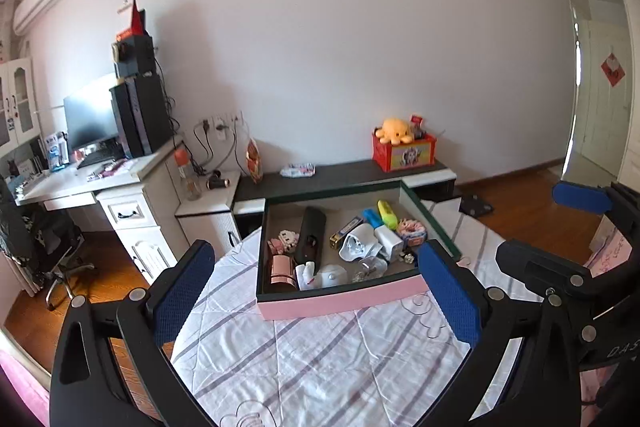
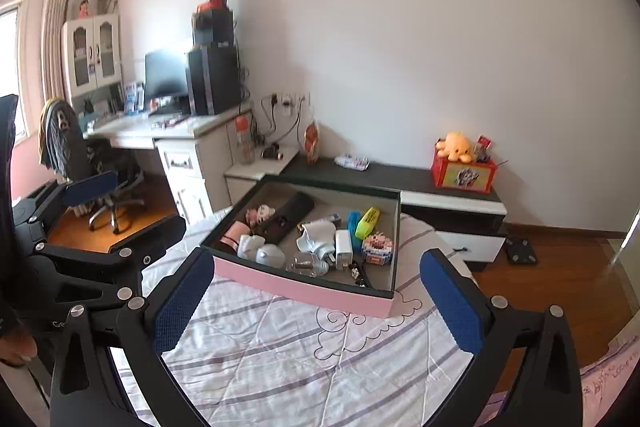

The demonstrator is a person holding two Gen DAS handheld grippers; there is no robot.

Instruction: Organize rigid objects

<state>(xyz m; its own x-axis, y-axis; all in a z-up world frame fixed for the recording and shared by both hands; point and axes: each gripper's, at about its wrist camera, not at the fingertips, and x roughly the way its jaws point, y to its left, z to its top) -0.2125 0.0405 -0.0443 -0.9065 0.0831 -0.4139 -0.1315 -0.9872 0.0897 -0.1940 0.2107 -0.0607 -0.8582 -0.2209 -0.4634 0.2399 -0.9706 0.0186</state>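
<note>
The pink box [image 1: 340, 301] sits on the bed [image 1: 312, 359], its far end toward the dark low cabinet [image 1: 340, 173]. Left of the box, the left claw [image 1: 316, 293] stands wide open with nothing in it; bare quilt lies between its blue pads and the box's near wall. Inside the box, a black remote [image 1: 310, 237] leans leftward, a white charger [image 2: 343, 242] sits mid-box, and a yellow highlighter [image 2: 369, 222] lies rightward; the clear item at the front is possibly a bulb. Right of the box, the right claw [image 2: 318, 301] gapes wide and empty.
</note>
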